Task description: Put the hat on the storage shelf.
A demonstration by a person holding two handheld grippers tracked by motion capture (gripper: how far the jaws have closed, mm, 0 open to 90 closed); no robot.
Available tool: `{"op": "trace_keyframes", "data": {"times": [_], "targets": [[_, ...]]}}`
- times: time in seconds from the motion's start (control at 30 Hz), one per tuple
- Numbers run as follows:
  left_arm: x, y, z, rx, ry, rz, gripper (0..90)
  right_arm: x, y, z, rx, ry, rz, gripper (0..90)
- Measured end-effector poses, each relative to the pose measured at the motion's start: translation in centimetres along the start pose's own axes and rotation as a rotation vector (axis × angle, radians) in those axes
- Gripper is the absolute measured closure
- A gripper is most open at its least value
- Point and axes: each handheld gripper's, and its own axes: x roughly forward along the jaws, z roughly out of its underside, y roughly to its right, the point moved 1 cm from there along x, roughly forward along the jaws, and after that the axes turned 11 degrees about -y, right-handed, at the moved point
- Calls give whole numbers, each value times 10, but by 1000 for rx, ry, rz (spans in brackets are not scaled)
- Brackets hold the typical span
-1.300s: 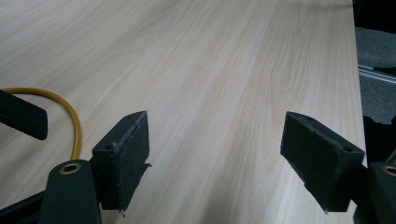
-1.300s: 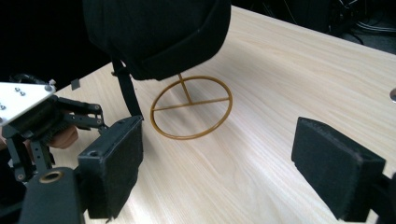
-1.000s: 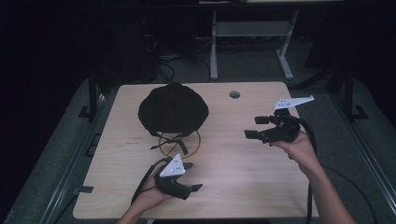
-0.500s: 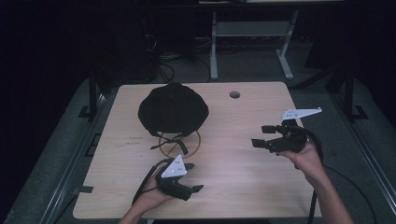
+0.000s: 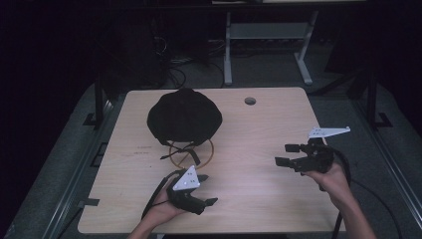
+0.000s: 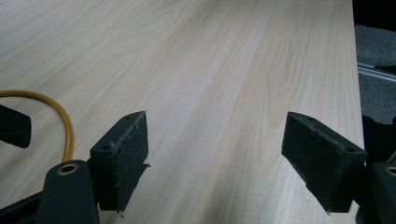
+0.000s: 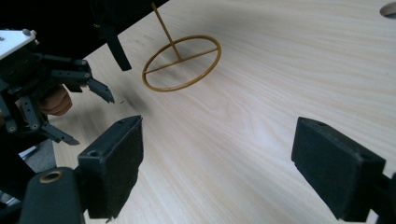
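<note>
The black hat (image 5: 184, 117) sits on its gold stand (image 5: 190, 151) at table's far left. Left gripper (image 5: 204, 191) rests wide open, empty; right gripper (image 5: 287, 155) likewise. I'd steady the stand's ring first, then lift the hat.

A: What colour is the tabletop (image 5: 278, 129)?
B: Pale wood, with a fine, streaky grain running along it. The hat (image 5: 184, 117) on it is plain black, no pattern that I can make out.
A: And the stand under the hat?
B: The wire stand (image 7: 181, 63) is mustard yellow, ring and stem alike.
A: The tools?
B: Left tool (image 5: 205, 189) and right tool (image 5: 287, 154) are both black, with matt black pads (image 7: 116, 158); each carries a light grey plate (image 5: 185, 180) with dark dots
</note>
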Motion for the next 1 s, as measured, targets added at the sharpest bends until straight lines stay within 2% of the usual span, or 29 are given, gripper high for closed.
{"op": "trace_keyframes", "data": {"times": [0.3, 0.57, 1.0], "targets": [[2, 1, 0, -3, -3, 1, 227, -2, 5, 26, 26, -7, 14, 163], [2, 1, -2, -33, 15, 31, 226, 0, 5, 51, 42, -16, 29, 163], [4, 2, -1, -26, 4, 21, 220, 6, 6, 72, 72, -9, 26, 163]]}}
